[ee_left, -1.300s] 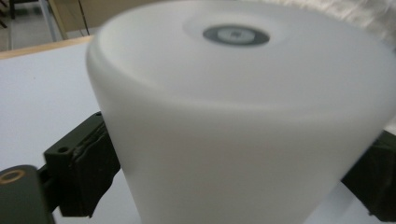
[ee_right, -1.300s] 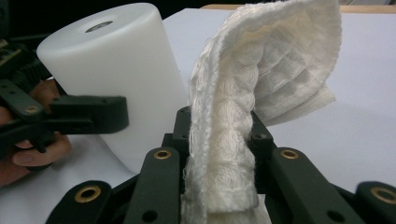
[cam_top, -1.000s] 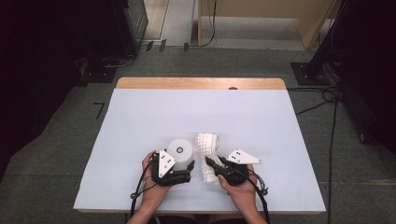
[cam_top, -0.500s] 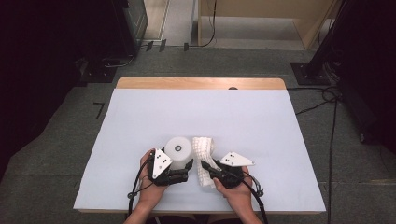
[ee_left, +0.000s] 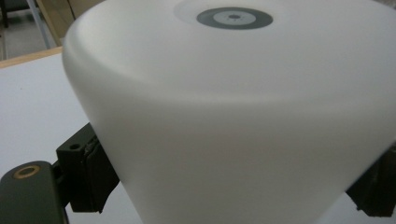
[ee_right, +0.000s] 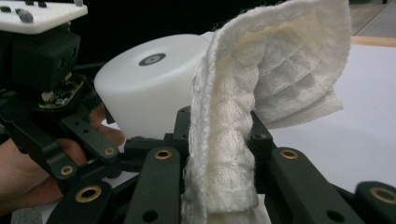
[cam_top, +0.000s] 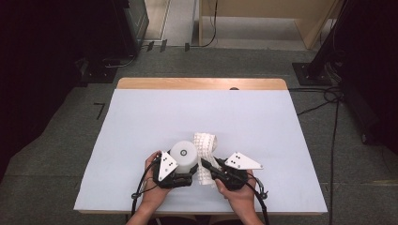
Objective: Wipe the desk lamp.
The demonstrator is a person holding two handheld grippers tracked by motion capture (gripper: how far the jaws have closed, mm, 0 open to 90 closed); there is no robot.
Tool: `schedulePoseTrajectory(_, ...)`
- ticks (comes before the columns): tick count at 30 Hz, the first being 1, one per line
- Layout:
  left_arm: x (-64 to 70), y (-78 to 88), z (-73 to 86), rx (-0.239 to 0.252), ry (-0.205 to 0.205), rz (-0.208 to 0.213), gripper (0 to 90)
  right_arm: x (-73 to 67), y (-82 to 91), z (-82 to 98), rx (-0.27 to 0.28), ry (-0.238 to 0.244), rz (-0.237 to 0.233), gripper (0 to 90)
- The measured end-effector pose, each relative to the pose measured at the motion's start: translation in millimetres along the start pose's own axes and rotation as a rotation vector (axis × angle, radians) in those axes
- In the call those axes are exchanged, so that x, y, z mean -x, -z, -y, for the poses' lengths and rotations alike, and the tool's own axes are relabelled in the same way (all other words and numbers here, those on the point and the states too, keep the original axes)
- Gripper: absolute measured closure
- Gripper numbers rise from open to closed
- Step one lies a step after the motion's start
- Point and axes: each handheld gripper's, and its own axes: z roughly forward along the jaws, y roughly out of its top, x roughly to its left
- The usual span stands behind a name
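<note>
Our right gripper (cam_top: 206,165) has its fingers (ee_right: 173,128) pressed in on a folded white waffle cloth (ee_right: 243,135), which stands up between them and flops over at the top; in the high view the cloth (cam_top: 205,145) runs away from us across the counter (cam_top: 263,122). Our left gripper (cam_top: 187,174) clamps the white upturned cup (cam_top: 183,154) from both sides, its fingers (ee_left: 86,172) tight against the wall low down, the base with its small grey ring facing up. The cup sits on the counter near our edge, a little left of centre, and the cloth lies just beside its right flank, close enough that we cannot tell whether they touch.

We judge the step in hand to be wiping the cup: one gripper steadies it, the other brings the cloth up. The next move calls for us to swing the cloth leftward onto the cup's wall and rub, keeping the left grip firm so the cup does not spin or tip.

The near edge of the counter lies close under our hands (cam_top: 237,197), so there is little room to pull back. Ahead and to both sides the pale surface is open right out to the wooden far rim (cam_top: 202,83).
</note>
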Motion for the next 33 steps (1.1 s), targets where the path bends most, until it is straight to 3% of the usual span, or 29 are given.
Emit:
schedulePoseTrajectory(6, -6.3, 7.3, -5.3, 0.04, 0.023, 0.002, 8.4, 4.1, -11.2, 13.0, -0.061, -0.009, -0.002, 73.1)
schedulePoseTrajectory(9, -7.7, 9.0, -4.5, 0.058, 0.022, 0.015, 8.4, 5.9, -15.1, 17.4, -0.082, -0.036, -0.007, 73.1)
schedulePoseTrajectory(20, -3.4, -0.4, 1.2, 0.005, 0.005, 0.029, 8.4, 0.4, -1.3, 0.7, -0.011, -0.016, -0.01, 73.1)
schedulePoseTrajectory(25, -8.9, -2.5, 4.8, -0.02, 0.003, 0.016, 8.4, 6.0, -2.8, 4.7, -0.026, -0.025, 0.004, 73.1)
schedulePoseTrajectory(30, -11.9, -2.3, 7.8, -0.011, -0.001, 0.029, 8.4, 12.4, -4.2, 8.4, -0.034, -0.033, 0.02, 73.1)
schedulePoseTrajectory(33, -11.0, -1.2, 10.1, -0.005, 0.029, 0.015, 7.5, 16.3, -4.2, 9.9, -0.038, -0.036, 0.03, 73.0)
